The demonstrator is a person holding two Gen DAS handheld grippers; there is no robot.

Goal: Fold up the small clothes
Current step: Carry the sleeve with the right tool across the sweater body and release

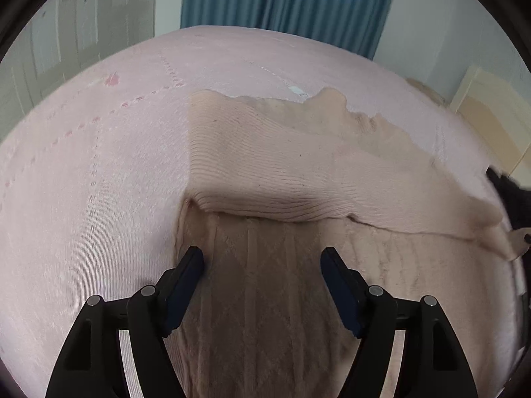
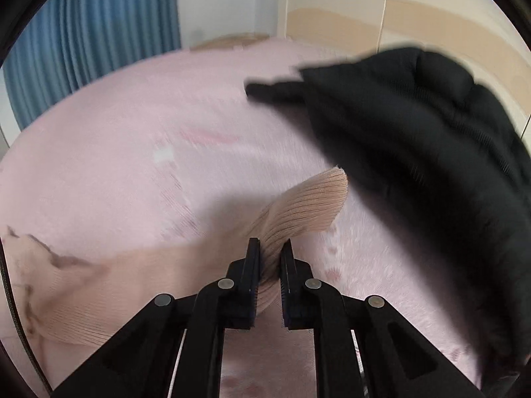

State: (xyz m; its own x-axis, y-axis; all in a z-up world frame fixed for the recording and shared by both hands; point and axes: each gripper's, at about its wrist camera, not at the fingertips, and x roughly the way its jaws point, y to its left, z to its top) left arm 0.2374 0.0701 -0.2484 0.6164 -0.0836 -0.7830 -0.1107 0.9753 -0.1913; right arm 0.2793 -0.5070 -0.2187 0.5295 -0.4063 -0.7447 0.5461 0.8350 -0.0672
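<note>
Left hand-held gripper (image 1: 262, 258) gapes over the sweater (image 1: 265, 179) on the bed (image 1: 99, 165); right hand-held gripper (image 2: 269, 248) clamps its cuff (image 2: 308, 199), pointing toward the black garment (image 2: 415, 152).

left claw (image 1: 262, 258): black, silver pivots | right claw (image 2: 269, 248): same

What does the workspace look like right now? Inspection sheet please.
Surface: pink bedspread with a faint stitched pattern.
Job's things: beige knit sweater lying partly folded on the bedspread; its ribbed sleeve cuff is lifted.
Clutter: black garment bunched at the right.
Grippers: left hand-held gripper open over the sweater; right hand-held gripper shut on the cuff.
Cables: thin dark cord at the right view's left edge.
Surroundings: blue curtain, beige headboard.
</note>
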